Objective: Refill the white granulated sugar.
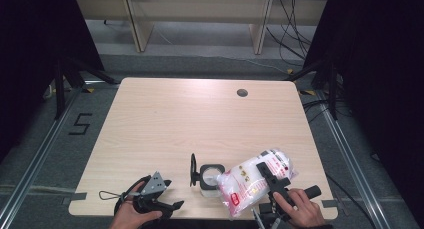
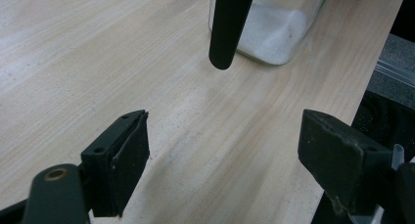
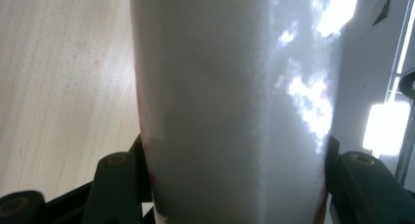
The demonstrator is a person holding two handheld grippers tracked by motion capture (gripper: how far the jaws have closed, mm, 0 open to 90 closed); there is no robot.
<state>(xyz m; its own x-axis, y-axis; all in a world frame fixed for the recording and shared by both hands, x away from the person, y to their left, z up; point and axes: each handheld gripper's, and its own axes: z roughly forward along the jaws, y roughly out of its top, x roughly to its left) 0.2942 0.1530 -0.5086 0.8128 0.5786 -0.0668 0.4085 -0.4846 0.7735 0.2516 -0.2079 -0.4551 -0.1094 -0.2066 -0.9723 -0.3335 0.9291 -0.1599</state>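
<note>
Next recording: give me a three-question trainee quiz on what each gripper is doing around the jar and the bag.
1. True or false: the left gripper is clamped on the jar.
2. What does the right gripper hold?
A. a spoon
B. the bag of white powder
C. nothing
3. Fill in: the jar's hinged black lid stands ____.

Key
1. False: its fingers stand apart over bare table, short of the jar.
2. B: the bag sits between the fingers, tilted toward the jar's mouth.
3. open
</note>
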